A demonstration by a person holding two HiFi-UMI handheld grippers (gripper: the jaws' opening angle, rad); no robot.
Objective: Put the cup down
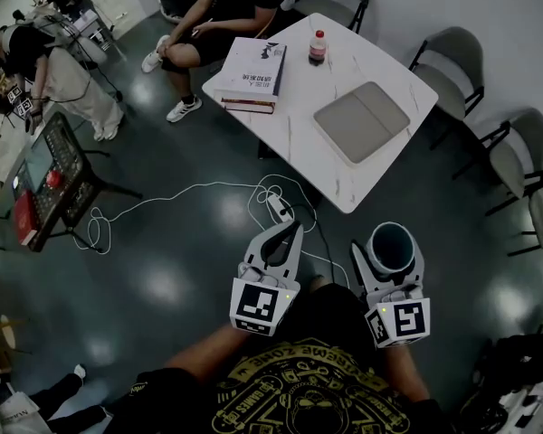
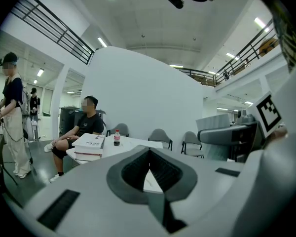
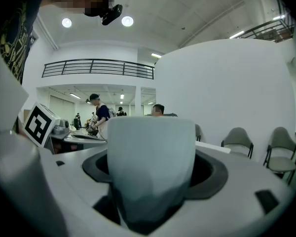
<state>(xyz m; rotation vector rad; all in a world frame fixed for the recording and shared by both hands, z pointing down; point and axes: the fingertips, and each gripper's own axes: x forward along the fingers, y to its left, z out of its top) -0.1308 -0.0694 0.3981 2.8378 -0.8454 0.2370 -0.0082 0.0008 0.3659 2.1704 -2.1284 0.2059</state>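
White table (image 1: 294,98) out on the dark, glossy floor (image 1: 176,242). On it there's a stack of books (image 1: 251,72) at the left corner. A small bottle (image 1: 318,47) with a red cap and dark contents stands just to their right. A flat grey case (image 1: 361,121) lies on its own toward the right side. A seated person in black (image 1: 219,3), in white trainers, is right by the books. Grey chairs (image 1: 450,72) line the white wall on the right. A white cable (image 1: 176,194) loops over the floor to a power strip (image 1: 279,208) beside the table's near edge. Far left, a standing person (image 1: 68,80) is near an equipment stand (image 1: 59,170).
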